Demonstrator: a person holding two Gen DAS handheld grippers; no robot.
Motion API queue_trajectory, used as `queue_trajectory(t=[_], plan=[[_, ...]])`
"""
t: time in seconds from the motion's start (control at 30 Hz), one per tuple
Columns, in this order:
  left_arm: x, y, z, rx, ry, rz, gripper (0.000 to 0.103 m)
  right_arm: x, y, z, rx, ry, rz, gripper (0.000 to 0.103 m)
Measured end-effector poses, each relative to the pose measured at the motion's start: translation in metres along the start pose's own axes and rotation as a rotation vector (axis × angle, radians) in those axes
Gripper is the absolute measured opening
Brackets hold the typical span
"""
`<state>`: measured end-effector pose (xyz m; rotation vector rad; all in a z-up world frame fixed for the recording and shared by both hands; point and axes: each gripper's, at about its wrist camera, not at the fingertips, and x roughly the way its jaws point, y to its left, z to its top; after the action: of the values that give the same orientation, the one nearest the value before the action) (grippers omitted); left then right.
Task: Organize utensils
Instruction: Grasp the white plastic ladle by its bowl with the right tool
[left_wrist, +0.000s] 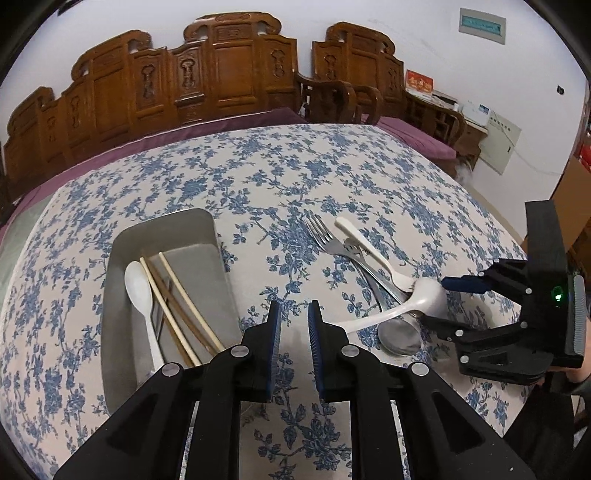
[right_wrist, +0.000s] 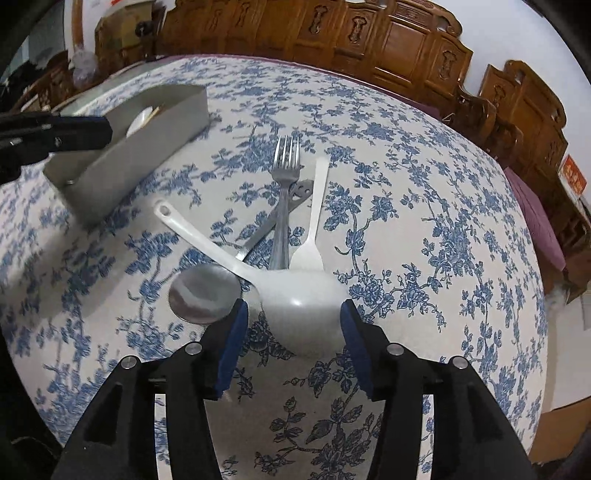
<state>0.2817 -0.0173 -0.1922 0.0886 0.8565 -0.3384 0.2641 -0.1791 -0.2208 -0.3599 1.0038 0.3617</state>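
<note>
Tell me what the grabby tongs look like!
Both are black plastic. The left tongs and right tongs each have two fingers lined with ridged dark blue pads, joined by angular black links with round silver pins. The right tongs' body shows a small green light.

Brushed matt metal tray (left_wrist: 122, 258); glossy steel fork (right_wrist: 285, 177); smooth white plastic ladle (right_wrist: 295, 295); printed cloth tablecover (left_wrist: 258, 177); carved varnished wooden bench (left_wrist: 221, 74)

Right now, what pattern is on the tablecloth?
Blue flowers and leaves on white; the tablecloth shows best in the left wrist view.
</note>
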Motion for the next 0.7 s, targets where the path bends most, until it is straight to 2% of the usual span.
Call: queue_trajectory(t=[0.23,0.3,0.5,0.7], plan=[[0.0,0.0,0.0,-0.003,0.002,0.0,0.014,0.005,-0.003,0.001,-0.022,0.007,-0.033,0.053],[0.0,-0.001,-0.001,-0.001,0.004,0.0,0.014,0.003,-0.006,0.002,-0.009,0.004,-0.035,0.045],[0.003,-0.007,-0.003,0.013,0.014,0.001,0.014,-0.003,-0.014,0.003,0.003,-0.005,-0.054,0.039],[0.004,-0.016,-0.009,0.028,0.016,-0.005,0.014,-0.009,-0.027,0.013,0.028,-0.04,-0.066,0.028]])
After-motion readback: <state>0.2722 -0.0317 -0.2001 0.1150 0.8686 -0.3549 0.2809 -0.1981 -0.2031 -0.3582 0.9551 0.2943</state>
